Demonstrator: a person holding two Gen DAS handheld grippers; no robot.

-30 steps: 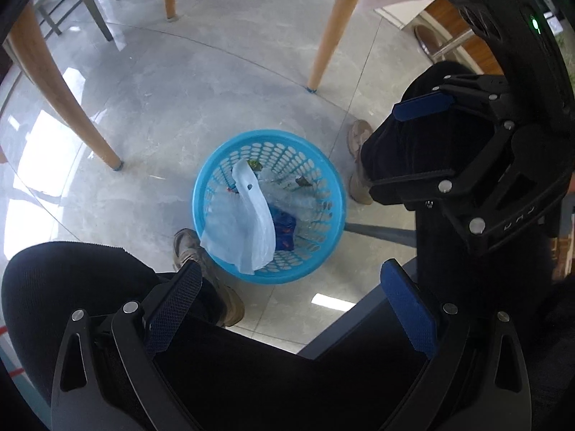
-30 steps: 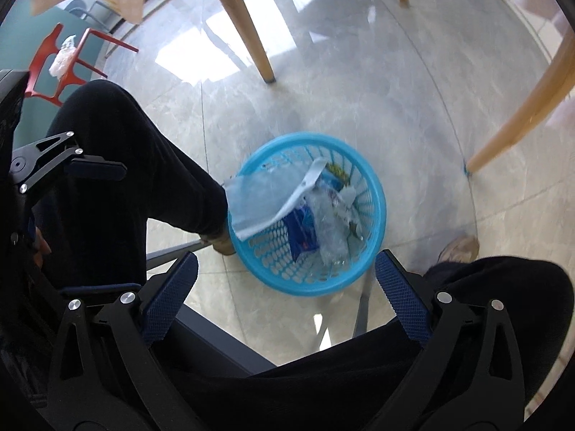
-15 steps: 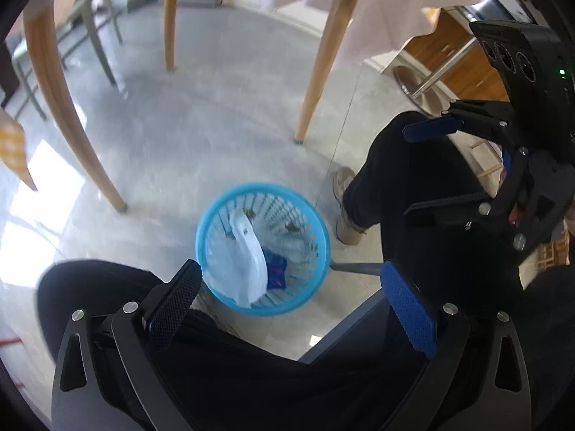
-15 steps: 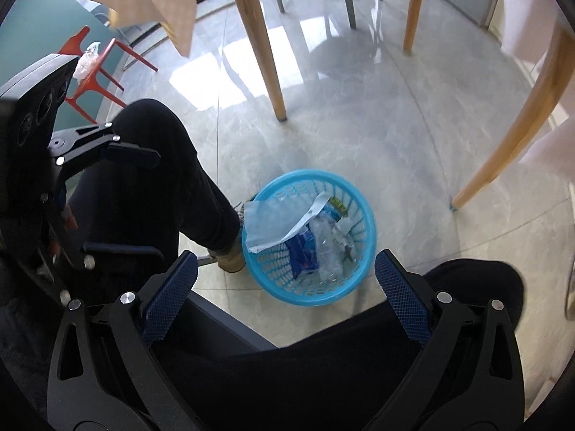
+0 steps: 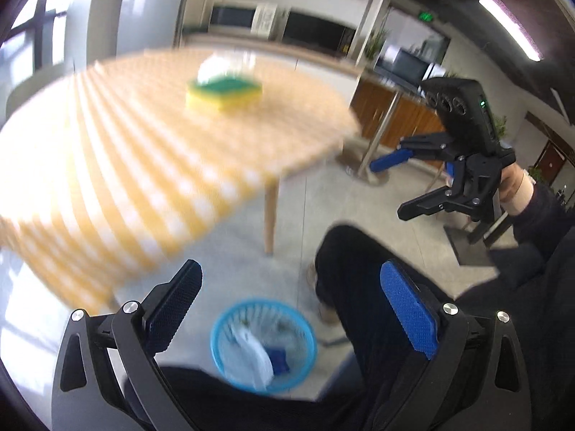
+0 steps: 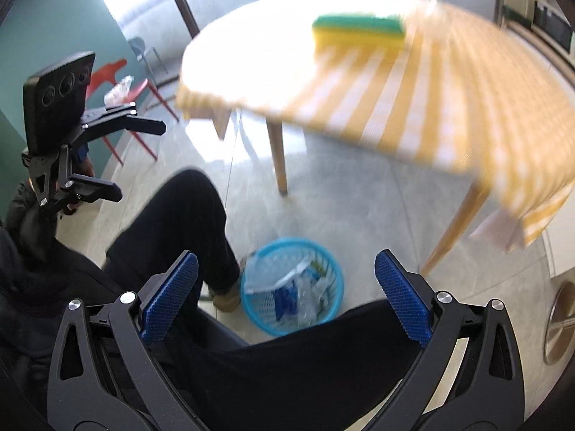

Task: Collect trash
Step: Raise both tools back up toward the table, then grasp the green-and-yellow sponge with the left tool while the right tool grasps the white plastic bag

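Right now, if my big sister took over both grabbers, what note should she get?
Left gripper: open, holding nothing.
Right gripper: open, holding nothing.
Blue basket: on the floor by the person's feet, with a white plastic bag, clear wrappers and a blue packet already inside.
Table: yellow striped cloth with a yellow-green sponge on it; something white behind the sponge is too blurred to name.
Left: look over the table for trash and drop any into the basket.
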